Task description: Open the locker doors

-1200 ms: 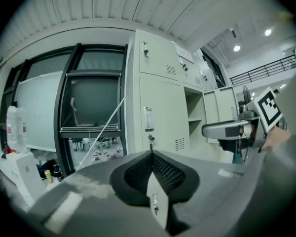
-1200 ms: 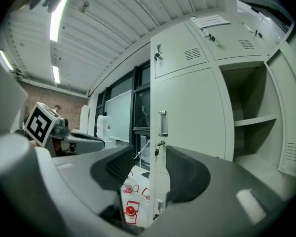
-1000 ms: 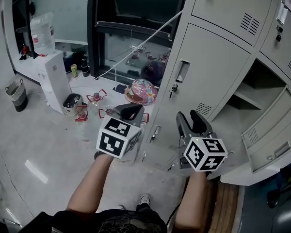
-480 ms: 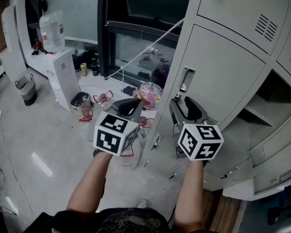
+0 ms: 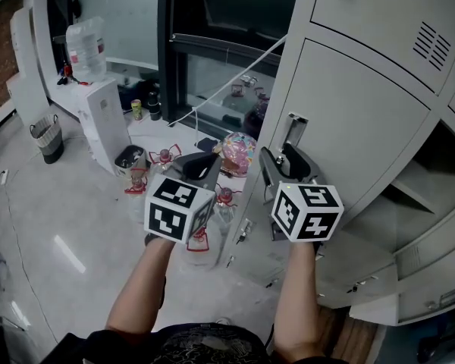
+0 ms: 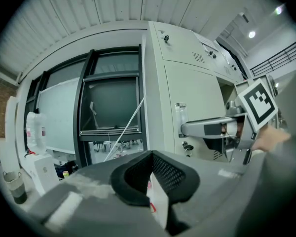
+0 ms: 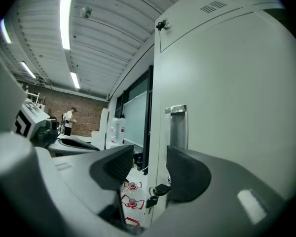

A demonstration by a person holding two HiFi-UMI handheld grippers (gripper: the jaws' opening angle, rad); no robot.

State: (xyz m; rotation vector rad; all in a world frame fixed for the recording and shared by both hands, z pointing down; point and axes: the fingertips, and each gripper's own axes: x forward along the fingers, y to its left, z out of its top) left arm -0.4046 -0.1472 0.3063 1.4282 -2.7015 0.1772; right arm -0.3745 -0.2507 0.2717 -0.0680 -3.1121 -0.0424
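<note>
Within the last second, the right hand-held gripper (image 5: 282, 164) was brought closer to the recessed handle (image 5: 291, 131) of the closed locker door (image 5: 356, 120) at centre right of the head view, with its jaws parted and nothing between them. The left hand-held gripper (image 5: 201, 167) was held clenched on nothing at centre. With another door (image 5: 428, 252) already open at lower right, a grasp of that handle was judged the likely next step.

Lockers (image 5: 349, 105) pale grey-beige. Cubes (image 5: 180, 209) carry black-and-white square markers. Fingers (image 7: 187, 174) black, mesh-textured. Floor (image 5: 53, 211) glossy light grey. Bundle (image 5: 239, 144) looks pink, possibly multicoloured.
</note>
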